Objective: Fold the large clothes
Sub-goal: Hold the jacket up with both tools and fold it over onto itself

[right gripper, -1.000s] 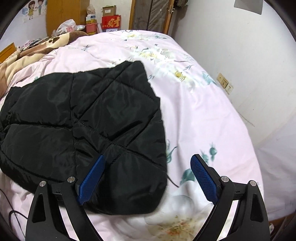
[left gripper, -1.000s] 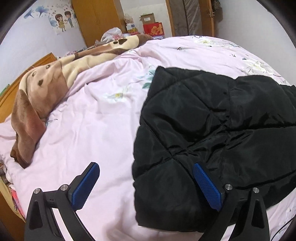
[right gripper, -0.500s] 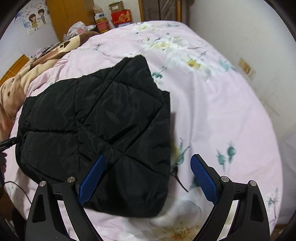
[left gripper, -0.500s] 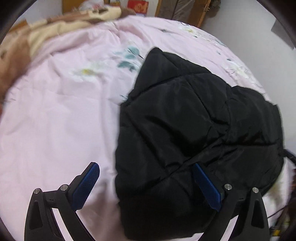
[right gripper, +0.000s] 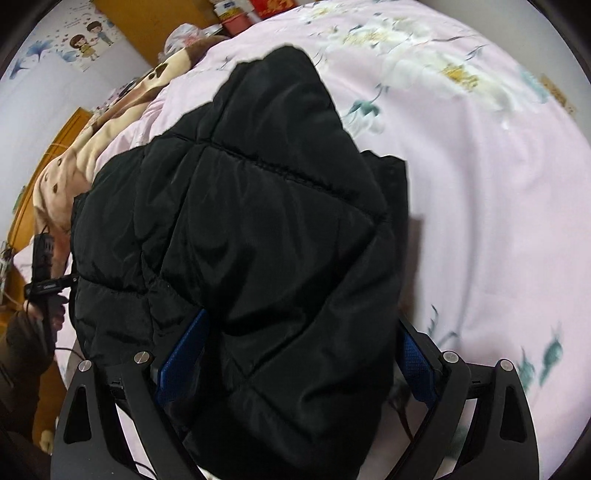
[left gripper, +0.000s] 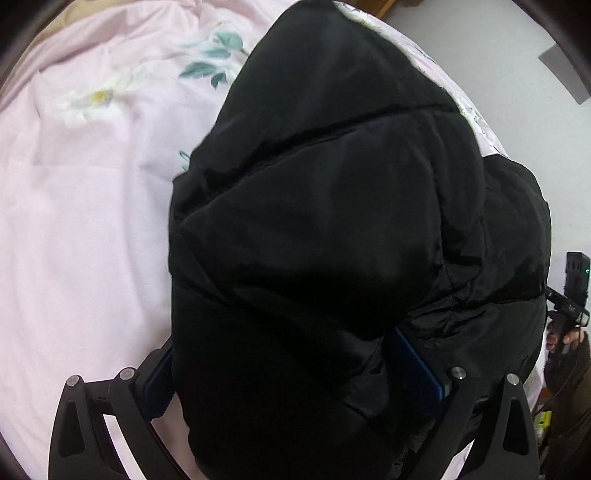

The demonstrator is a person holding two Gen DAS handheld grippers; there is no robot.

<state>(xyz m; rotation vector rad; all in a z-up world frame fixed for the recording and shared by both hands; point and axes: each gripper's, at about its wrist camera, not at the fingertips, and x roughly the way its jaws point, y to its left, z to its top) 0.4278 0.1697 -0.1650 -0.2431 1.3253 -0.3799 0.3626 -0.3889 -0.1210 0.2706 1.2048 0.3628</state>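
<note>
A black quilted padded jacket (left gripper: pixel 332 229) lies on the pink flowered bedspread (left gripper: pixel 81 229). My left gripper (left gripper: pixel 291 376) stands wide around the jacket's near left corner, with thick fabric between its blue pads (left gripper: pixel 417 365). My right gripper (right gripper: pixel 295 358) stands wide around the near right corner of the same jacket (right gripper: pixel 266 236), with fabric bulging between its blue pads (right gripper: pixel 184 350). The near edge looks raised off the bed. Both sets of jaws are far apart; a firm pinch does not show.
A brown and cream blanket (right gripper: pixel 92 147) lies along the bed's far left side. Wooden furniture (right gripper: pixel 122 29) and a white wall stand behind. The other handle and the hand on it show at the frame edges (left gripper: pixel 569 295) (right gripper: pixel 44 273).
Both grippers have moved forward onto the jacket's near corners, so the fabric now fills the gap between the pads. The cameras have tipped down and the jacket's near edge has bunched up.
</note>
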